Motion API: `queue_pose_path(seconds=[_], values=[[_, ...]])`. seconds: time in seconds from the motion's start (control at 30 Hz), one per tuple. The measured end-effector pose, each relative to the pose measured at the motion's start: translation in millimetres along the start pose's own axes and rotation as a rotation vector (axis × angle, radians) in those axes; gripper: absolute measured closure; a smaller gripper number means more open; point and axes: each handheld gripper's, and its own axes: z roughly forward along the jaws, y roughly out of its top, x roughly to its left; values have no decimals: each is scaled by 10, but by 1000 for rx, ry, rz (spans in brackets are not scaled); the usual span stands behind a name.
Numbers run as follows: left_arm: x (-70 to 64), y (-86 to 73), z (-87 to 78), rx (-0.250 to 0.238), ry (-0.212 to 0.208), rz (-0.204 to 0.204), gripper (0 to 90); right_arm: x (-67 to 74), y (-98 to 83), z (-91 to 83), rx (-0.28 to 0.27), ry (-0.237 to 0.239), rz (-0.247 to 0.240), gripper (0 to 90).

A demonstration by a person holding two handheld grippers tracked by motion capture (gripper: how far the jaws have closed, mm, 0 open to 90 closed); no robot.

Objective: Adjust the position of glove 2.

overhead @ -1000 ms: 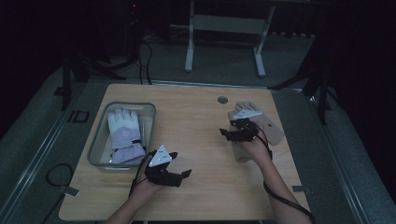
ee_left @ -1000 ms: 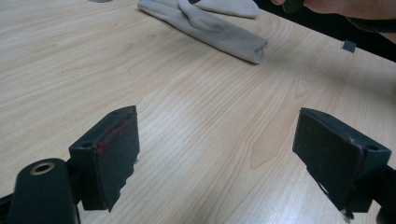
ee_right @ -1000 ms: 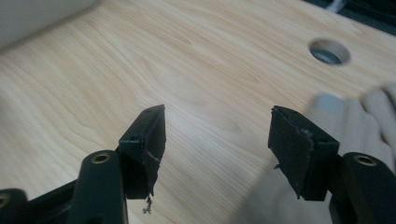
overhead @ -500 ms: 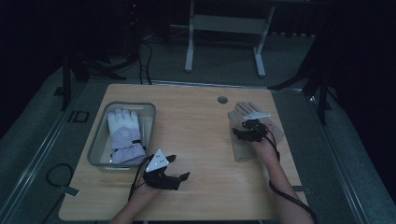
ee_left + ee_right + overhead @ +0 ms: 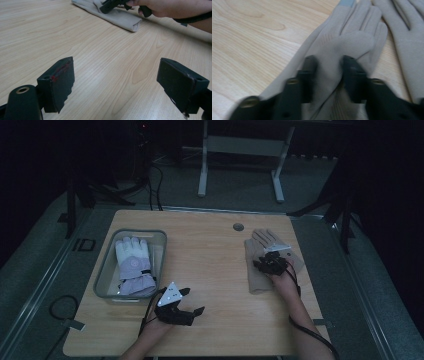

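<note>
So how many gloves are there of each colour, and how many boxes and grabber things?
Beige gloves: 2, one pinched by the right gripper, the other beside it.
White and lilac gloves: 1 that I can tell, in the bin.
Clear bins: 1.
Grippers: 2, counting the open left gripper.
Total: 6 things.

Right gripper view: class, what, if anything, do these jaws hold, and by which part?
The right gripper has just been closing on a raised fold in the beige glove, at its palm; the left gripper is open.
</note>
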Motion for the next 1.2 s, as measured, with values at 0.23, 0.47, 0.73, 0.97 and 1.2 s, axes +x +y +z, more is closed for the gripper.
queue_pose_path(seconds=[0.23,0.47,0.73,0.97,1.2], values=[[-11,-18,10,-5,12,4,149,160,64,-53,-2,0,58,780],[-10,-30,31,1,22,0,149,474,288,-277,-77,32,114,785],[-16,-34,12,-8,32,-1,149,934,476,-411,-156,36,151,784],[-10,-48,-9,-19,40,-4,149,1251,380,-216,-137,33,159,780],[-12,-73,-2,-15,32,-7,149,1329,156,57,-61,16,157,762]])
